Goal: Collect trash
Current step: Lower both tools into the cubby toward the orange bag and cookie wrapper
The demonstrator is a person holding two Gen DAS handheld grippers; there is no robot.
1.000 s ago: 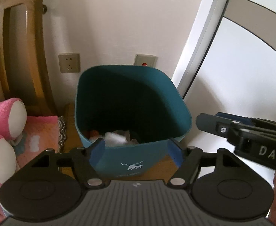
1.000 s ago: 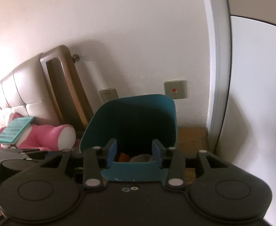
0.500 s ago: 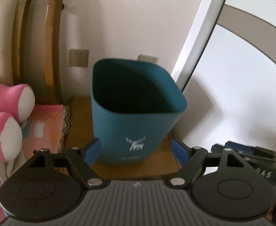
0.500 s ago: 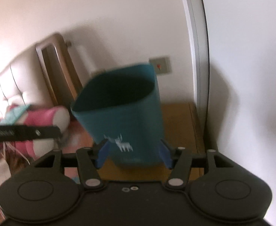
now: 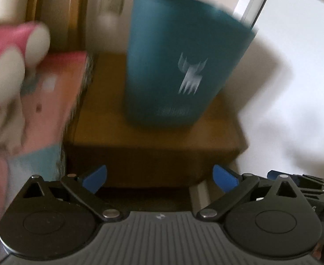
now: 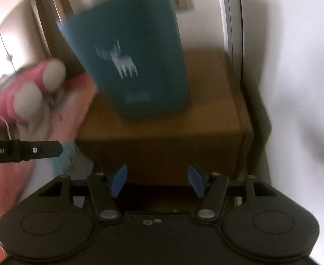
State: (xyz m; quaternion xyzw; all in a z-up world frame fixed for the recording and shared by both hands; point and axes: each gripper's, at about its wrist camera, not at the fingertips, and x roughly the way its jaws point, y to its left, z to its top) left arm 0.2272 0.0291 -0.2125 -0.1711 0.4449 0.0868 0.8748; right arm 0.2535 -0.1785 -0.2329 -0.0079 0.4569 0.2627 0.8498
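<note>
both pairs of jaws opening on nothing: left gripper [image 5: 159,176], right gripper [image 6: 157,181], aimed below the teal deer-print bin [image 5: 179,66] on its wooden nightstand [image 5: 153,137], likely seeking floor trash.

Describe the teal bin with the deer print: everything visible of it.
The teal plastic-looking waste bin stands upright on a brown wooden cabinet top, near a white wall. It tapers toward its base and has rounded corners. A white deer print with blurred lettering beneath it marks its front. Its inside is hidden from both views. No fingers touch it; a pink plush toy lies apart, beside it.
</note>
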